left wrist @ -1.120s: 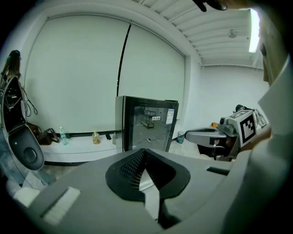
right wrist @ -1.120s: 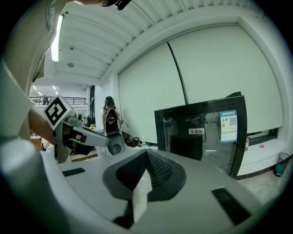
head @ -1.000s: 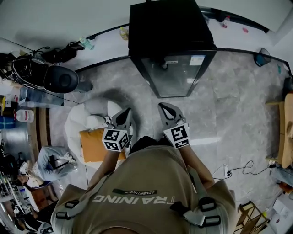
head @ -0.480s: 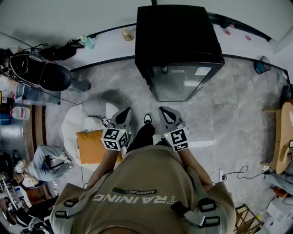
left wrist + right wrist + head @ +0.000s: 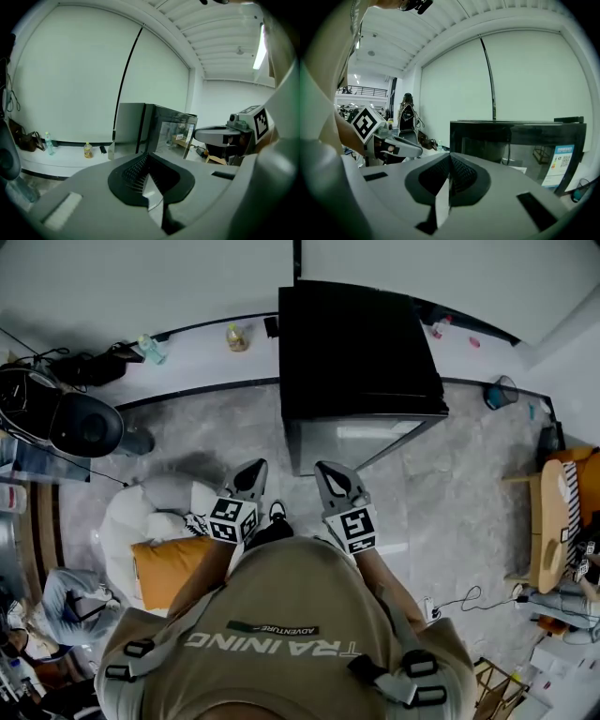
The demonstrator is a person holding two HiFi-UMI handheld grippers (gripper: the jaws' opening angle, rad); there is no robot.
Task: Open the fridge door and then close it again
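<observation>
A black fridge (image 5: 361, 352) with a glass door (image 5: 352, 441) stands against the white wall, straight ahead of me, and the door lies flush with its front. My left gripper (image 5: 249, 478) and right gripper (image 5: 332, 485) are held side by side just short of the door, touching nothing. Both are shut with nothing between the jaws. In the left gripper view the fridge (image 5: 154, 127) stands ahead past the closed tips (image 5: 149, 158), with the right gripper (image 5: 220, 136) beside it. From the right gripper view, the glass front (image 5: 520, 140) fills the space beyond the tips (image 5: 450, 164).
A white beanbag (image 5: 141, 517) with an orange cushion (image 5: 173, 559) lies on the floor at my left, a black round chair (image 5: 84, 425) beyond it. Bottles (image 5: 236, 337) stand on the low ledge along the wall. Wooden furniture (image 5: 548, 521) and a floor cable (image 5: 459, 601) are at right.
I have stepped toward the fridge; it now sits closer below me. Both grippers have kept their side-by-side pose and stayed shut, now nearer to the glass door.
</observation>
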